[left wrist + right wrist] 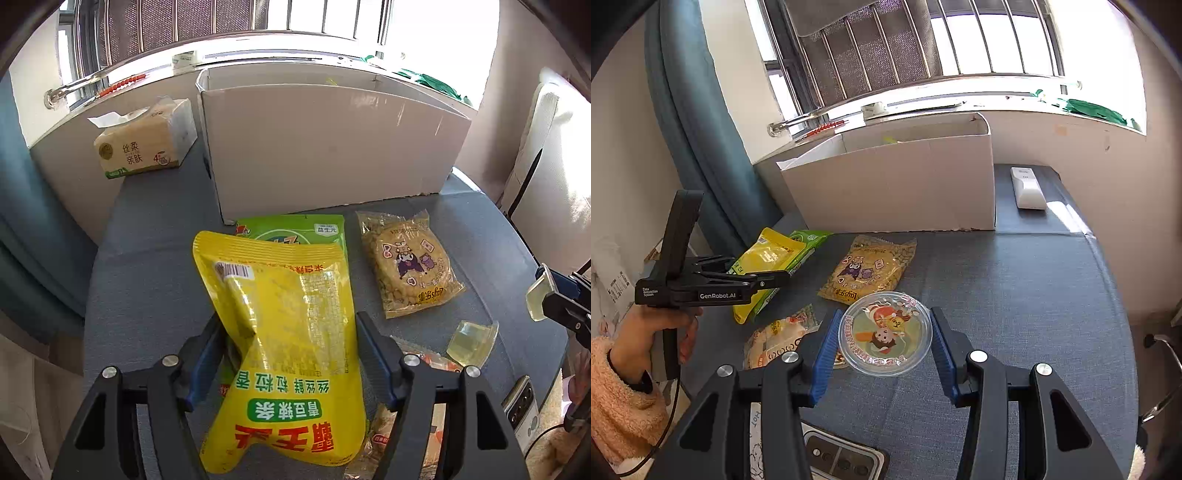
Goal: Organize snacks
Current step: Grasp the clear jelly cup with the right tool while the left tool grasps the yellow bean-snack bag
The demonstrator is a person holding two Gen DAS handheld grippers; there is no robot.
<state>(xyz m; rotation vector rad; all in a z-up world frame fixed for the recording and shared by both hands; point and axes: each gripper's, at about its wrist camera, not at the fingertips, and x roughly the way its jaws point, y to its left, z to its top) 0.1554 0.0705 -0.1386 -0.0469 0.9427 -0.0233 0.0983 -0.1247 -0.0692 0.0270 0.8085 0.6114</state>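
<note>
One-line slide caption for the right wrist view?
Right gripper fingers bracket a round jelly cup on the table, cardboard box behind.

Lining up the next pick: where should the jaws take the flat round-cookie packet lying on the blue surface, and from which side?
Take the cookie packet by its crimped end seam, the one facing away from the cardboard box, coming in low from that near side. It lies flat, and the round middle looks too wide and stiff to pinch; the thin seam should be easier to lift.

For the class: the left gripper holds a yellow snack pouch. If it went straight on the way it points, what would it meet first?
Probably the white cardboard box: its front wall stands straight ahead of the left gripper, beyond the yellow snack pouch and green packet. Height is unclear; it might pass over.
</note>
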